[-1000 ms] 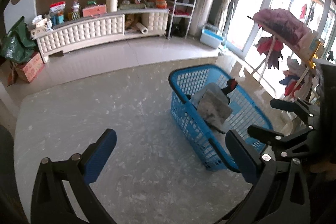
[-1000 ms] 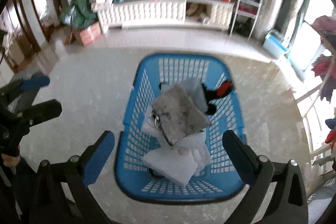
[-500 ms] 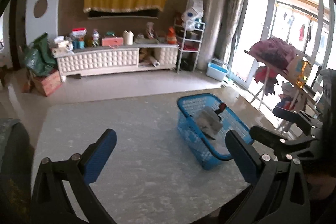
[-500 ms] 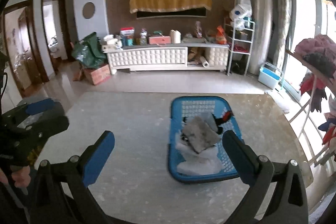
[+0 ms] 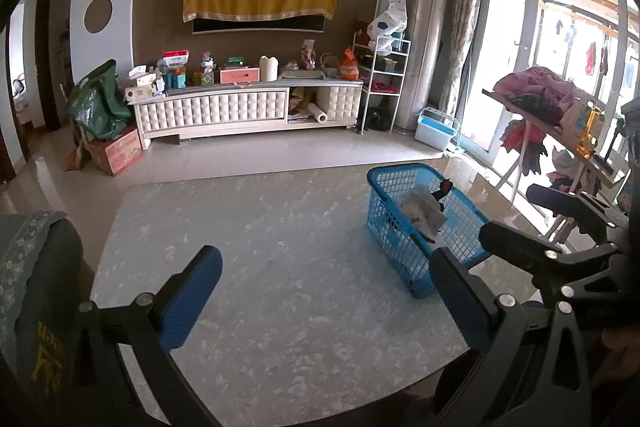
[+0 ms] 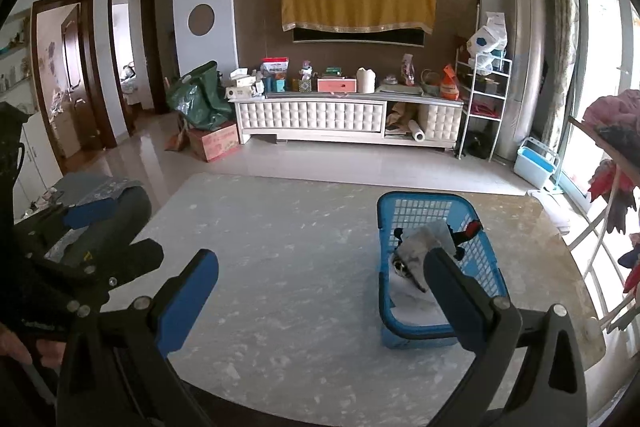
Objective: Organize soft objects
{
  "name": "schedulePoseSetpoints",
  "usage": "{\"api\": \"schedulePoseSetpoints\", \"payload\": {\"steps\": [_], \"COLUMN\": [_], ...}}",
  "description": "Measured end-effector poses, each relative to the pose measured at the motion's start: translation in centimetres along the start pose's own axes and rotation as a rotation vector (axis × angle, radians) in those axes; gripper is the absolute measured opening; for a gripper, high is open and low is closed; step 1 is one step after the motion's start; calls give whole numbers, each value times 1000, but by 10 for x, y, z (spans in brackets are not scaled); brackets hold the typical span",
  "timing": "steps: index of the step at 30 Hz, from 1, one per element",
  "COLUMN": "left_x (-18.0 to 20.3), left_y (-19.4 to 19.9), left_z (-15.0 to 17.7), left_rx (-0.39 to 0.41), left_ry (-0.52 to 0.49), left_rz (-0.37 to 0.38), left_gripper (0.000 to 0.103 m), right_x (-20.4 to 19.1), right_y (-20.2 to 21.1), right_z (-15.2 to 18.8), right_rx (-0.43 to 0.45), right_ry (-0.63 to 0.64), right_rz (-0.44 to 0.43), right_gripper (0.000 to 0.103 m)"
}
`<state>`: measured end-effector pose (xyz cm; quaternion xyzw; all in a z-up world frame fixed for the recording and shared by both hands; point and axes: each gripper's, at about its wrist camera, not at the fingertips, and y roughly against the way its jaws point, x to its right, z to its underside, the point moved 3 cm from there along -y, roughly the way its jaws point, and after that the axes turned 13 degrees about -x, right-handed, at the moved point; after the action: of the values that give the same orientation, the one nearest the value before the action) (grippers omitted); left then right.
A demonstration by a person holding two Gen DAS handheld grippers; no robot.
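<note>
one blue basket (image 6: 486,269) stands on one marble table (image 6: 280,259). inside it are at least three soft things: one grey furry piece (image 6: 416,247), one white piece (image 6: 412,307) under it, and one black-and-red item (image 6: 468,230); any more cannot be told. two grippers show, left gripper (image 5: 326,293) and right gripper (image 6: 320,291), each with two blue-padded fingers (image 6: 186,299). one chair back (image 5: 36,287) stands at the table's left edge.

The surface (image 6: 304,267) looks like polished grey marble, smooth and faintly glossy. The basket (image 6: 486,275) is blue latticed plastic holding soft cloth (image 6: 414,247). The floor (image 6: 360,163) tiles shine.
</note>
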<state>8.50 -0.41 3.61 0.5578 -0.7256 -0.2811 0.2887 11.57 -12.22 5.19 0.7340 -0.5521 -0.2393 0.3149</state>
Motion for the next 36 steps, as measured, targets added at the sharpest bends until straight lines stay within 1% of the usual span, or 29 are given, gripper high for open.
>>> {"api": "schedulePoseSetpoints", "payload": {"steps": [4,19,22,30,36], "left_x": [0,3,4,5,6], "left_y": [3,7,9,8,9], "left_z": [1,2,2,2,2], "left_rx": [-1,4,8,10,13], "left_ry": [-9,-16,-20,-5,-6], "left_rz": [-13,-4,-14,-33,-35], "left_gripper": [103,103,103,103,103], "right_x": [1,1,2,1,1], "right_y": [1,8,9,10,13], "right_z": [1,9,10,11,12], "right_rx": [-6,1,3,1,9], "right_ry": [-7,-24,-28,-28,-25], "right_rz": [-4,-23,-39,-50,-65], "right_gripper": [103,103,103,103,103]}}
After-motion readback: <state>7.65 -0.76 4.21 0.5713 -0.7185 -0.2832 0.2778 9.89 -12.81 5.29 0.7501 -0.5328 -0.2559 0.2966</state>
